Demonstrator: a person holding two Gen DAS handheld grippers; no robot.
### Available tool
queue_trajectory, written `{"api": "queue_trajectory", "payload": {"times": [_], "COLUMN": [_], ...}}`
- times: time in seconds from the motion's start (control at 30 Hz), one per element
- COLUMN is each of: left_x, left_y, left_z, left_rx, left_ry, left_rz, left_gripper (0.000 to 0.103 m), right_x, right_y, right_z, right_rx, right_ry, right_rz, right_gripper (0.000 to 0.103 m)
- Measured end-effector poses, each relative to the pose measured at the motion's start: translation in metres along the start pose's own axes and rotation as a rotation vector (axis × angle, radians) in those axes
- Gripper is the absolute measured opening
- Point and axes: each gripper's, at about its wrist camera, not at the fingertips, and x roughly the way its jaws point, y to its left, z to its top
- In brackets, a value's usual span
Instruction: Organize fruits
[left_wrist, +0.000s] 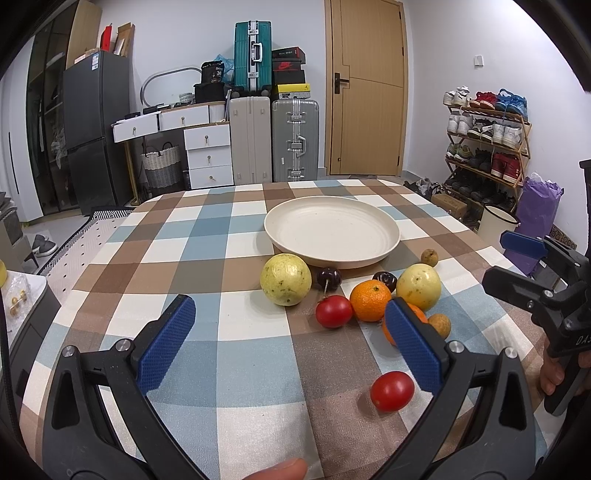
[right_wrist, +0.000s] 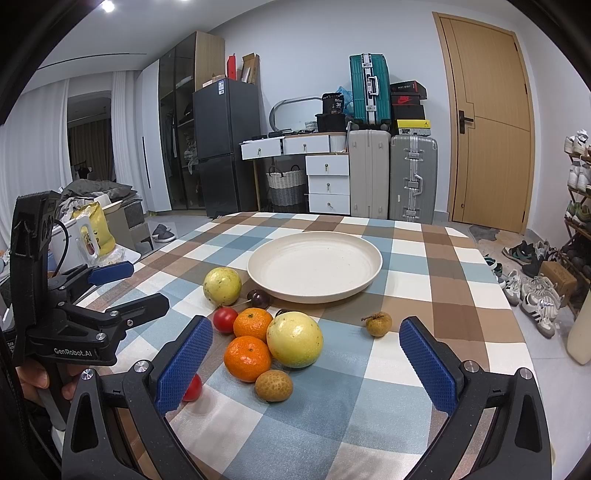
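An empty cream plate (left_wrist: 332, 229) (right_wrist: 314, 264) sits mid-table on the checked cloth. In front of it lie two yellow-green fruits (left_wrist: 285, 279) (right_wrist: 294, 339), two oranges (left_wrist: 370, 300) (right_wrist: 247, 358), two cherry tomatoes (left_wrist: 392, 390) (right_wrist: 225, 320), dark cherries (left_wrist: 328, 277) (right_wrist: 258, 298) and brown longans (right_wrist: 273, 385) (left_wrist: 429, 257). My left gripper (left_wrist: 291, 339) is open and empty above the cloth, with one tomato by its right finger. My right gripper (right_wrist: 306, 365) is open and empty, with the fruit cluster between and ahead of its fingers. Each gripper shows in the other's view (left_wrist: 517, 266) (right_wrist: 122, 288).
The table (right_wrist: 461, 295) drops off at its right edge toward shoes on the floor (right_wrist: 532, 291). A shoe rack (left_wrist: 487, 147) stands at the right. Suitcases (left_wrist: 295, 140), drawers (left_wrist: 208, 155), a fridge (left_wrist: 96, 129) and a door (left_wrist: 369, 88) stand behind the table.
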Motion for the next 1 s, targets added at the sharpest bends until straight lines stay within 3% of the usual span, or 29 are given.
{"api": "queue_trajectory", "payload": {"times": [0.6,1.0], "left_x": [0.001,0.012], "left_y": [0.000,0.006], "left_z": [0.000,-0.005], "left_rx": [0.000,-0.007], "left_ry": [-0.001,0.048], "left_rz": [0.002,-0.054], "left_gripper": [0.102,0.101], "right_x": [-0.002,0.009], "right_y": [-0.005,-0.006], "right_z": [-0.004,-0.002], "right_rx": [0.005,0.017], "right_ry": [0.004,0.051], "right_rz": [-0.006,-0.035], "right_gripper": [0.103,0.103]}}
